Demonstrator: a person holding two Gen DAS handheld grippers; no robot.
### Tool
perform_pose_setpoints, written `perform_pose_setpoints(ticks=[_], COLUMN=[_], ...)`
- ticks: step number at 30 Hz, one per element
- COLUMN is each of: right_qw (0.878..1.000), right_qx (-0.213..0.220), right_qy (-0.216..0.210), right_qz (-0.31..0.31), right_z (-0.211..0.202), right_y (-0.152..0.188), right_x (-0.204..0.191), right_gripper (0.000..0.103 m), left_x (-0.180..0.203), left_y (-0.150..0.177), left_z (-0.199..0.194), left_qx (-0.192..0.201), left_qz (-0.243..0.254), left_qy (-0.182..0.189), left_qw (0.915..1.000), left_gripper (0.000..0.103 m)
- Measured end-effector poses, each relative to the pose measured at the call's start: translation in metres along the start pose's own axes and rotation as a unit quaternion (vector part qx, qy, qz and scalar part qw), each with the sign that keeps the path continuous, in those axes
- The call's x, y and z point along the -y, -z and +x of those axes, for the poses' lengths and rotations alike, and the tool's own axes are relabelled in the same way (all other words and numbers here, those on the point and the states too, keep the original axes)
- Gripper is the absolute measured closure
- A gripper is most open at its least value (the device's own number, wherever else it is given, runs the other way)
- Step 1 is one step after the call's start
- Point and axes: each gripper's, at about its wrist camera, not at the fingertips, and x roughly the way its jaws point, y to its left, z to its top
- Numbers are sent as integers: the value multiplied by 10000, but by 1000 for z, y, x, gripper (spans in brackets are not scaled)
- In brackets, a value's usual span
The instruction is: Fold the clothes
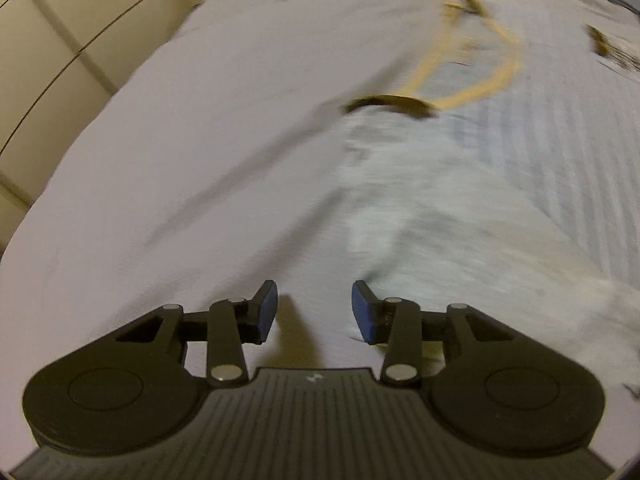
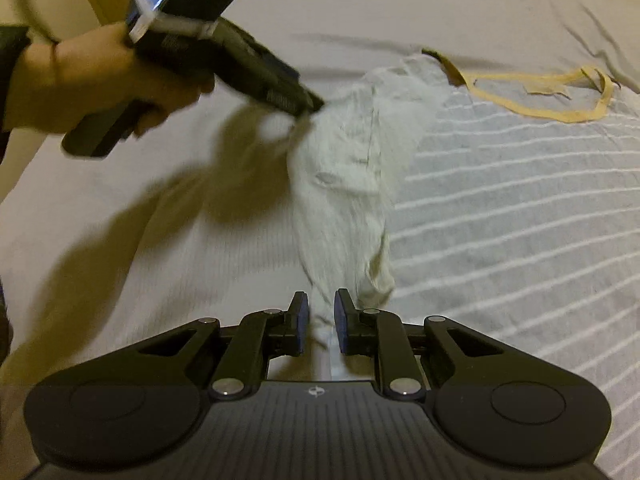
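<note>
A pale striped shirt [image 1: 460, 208] [image 2: 500, 208] with a yellow neckline [image 1: 468, 94] [image 2: 560, 114] lies spread on the bed. Its left side is lifted into a crumpled ridge [image 2: 352, 168]. My right gripper [image 2: 321, 316] is shut on the near end of that ridge, with cloth running between the blue pads. My left gripper [image 1: 315, 308] stands open just above the sheet beside the shirt's edge, with nothing between its fingers. In the right wrist view the left gripper [image 2: 308, 106] is held by a hand [image 2: 92, 80], its tip at the far end of the ridge.
A light bed sheet [image 1: 180, 160] [image 2: 120, 232] covers the bed under the shirt. Beige cabinet panels [image 1: 48, 40] stand past the bed's left edge. A rumpled fold of bedding [image 2: 520, 12] lies beyond the collar. Both views are motion-blurred.
</note>
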Motion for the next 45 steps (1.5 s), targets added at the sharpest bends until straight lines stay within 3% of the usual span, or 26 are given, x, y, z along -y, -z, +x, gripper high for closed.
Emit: perform_pose_setpoints(ticks=[5,9,16,20,22,24,25,31,34,38,41,45], right_qw=[9999,9999,9996,9989,9983,9981,9981,9945,9925,9891,9864,9877], right_qx=[-87,-136,-187,-138,-107,-79,-62,278,428,611,820,922], right_qy=[2,18,223,394,489,571,609,982,1136,1337,1416,1230], right_qz=[110,68,-3,-209,-289,-197,-107,247,117,-33,-121,-269], right_z=[-40,-73,-129,-168,-185,-201,-208,-259,-281,-298,-311,-310], right_y=[9,18,33,36,38,40,40,29,18,-4,-20,-47], right_x=[1,6,44,70,83,97,104,137,159,209,262,351], right_gripper=[82,80,79,79,78,78,78,72,69,67,62,59], left_x=[-12,3,75,123,141,154,161,194,212,250,293,371], left_y=[4,12,13,8,1,-7,-10,-31,-51,-90,-134,-209], left_z=[-39,-86,-149,-183,-202,-221,-229,-248,-250,-248,-236,-202], left_qx=[23,29,-168,-198,-165,-27,63,216,232,431,653,803], left_qz=[-325,-443,-874,-926,-987,-1113,-1120,-1374,-1539,-1617,-1594,-1256], left_qy=[-197,-289,-320,-336,-337,-288,-277,-101,4,156,251,158], left_qw=[9993,9986,9955,9949,9944,9934,9933,9902,9878,9858,9847,9887], left_gripper=[66,66,63,56,53,38,36,35,33,20,15,17])
